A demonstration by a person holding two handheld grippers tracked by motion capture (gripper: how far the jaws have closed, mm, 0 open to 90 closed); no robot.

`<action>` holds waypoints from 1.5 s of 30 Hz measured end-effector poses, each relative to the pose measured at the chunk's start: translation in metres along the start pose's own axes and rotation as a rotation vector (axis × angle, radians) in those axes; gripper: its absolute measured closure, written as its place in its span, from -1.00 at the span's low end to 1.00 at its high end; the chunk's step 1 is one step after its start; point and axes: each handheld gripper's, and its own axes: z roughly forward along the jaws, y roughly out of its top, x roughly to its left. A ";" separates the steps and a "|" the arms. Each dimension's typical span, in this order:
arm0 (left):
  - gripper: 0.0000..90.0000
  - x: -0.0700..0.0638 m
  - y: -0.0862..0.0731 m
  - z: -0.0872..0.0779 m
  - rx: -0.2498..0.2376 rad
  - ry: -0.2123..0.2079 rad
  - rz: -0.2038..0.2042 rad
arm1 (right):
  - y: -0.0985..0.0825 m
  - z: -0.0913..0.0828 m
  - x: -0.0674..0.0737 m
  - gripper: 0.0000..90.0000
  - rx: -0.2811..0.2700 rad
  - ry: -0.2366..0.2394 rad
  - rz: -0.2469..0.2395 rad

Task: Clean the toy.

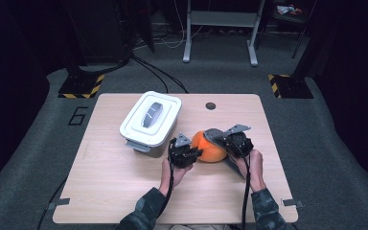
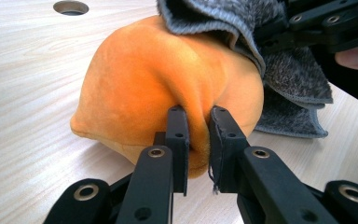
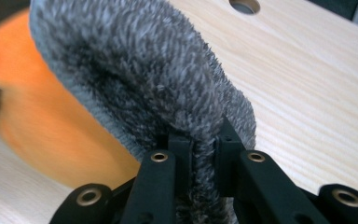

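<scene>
An orange plush cushion lies near the middle of the wooden table, with a grey fuzzy cloth draped over its far side. My left gripper is at the cushion's left end and is shut on a pinched fold of the orange plush. My right gripper is at the cushion's right side, shut on an edge of the grey cloth. In the left gripper view the grey cloth hangs over the cushion's upper right, and the other gripper grips it there.
A white lidded box with a grey handle stands on the table's back left, close to my left gripper. A round hole is in the tabletop behind the cushion. Metal frame legs stand on the floor beyond the table.
</scene>
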 end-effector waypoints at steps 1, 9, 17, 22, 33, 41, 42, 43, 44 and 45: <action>0.76 0.000 0.000 0.000 -0.005 0.003 -0.001 | -0.002 0.002 -0.002 0.81 0.007 -0.008 0.011; 0.76 0.002 -0.002 0.000 -0.004 0.004 0.001 | -0.019 0.026 -0.017 0.81 0.088 -0.010 0.048; 0.76 0.002 -0.001 -0.001 -0.006 0.005 0.000 | -0.016 0.014 -0.019 0.81 0.051 -0.014 0.043; 0.76 0.000 0.000 0.000 -0.009 0.006 0.003 | 0.002 -0.011 -0.003 0.81 -0.028 -0.004 -0.005; 0.76 0.000 0.000 0.000 -0.004 0.002 0.008 | 0.017 -0.013 0.022 0.81 -0.031 -0.006 -0.105; 0.76 0.001 -0.001 0.001 -0.003 0.000 0.000 | 0.008 -0.005 0.010 0.81 -0.007 -0.016 -0.059; 0.76 0.001 -0.001 0.001 -0.008 0.000 -0.006 | 0.006 -0.003 0.007 0.81 0.005 -0.012 -0.048; 0.76 0.001 -0.001 0.001 -0.007 0.000 -0.006 | 0.005 -0.001 0.006 0.81 0.002 -0.018 -0.045; 0.76 0.002 -0.001 0.001 -0.005 0.000 -0.005 | 0.003 0.000 0.004 0.81 0.006 -0.020 -0.038; 0.76 0.002 -0.001 0.001 -0.006 0.001 -0.005 | 0.001 0.001 0.002 0.81 0.013 -0.019 -0.028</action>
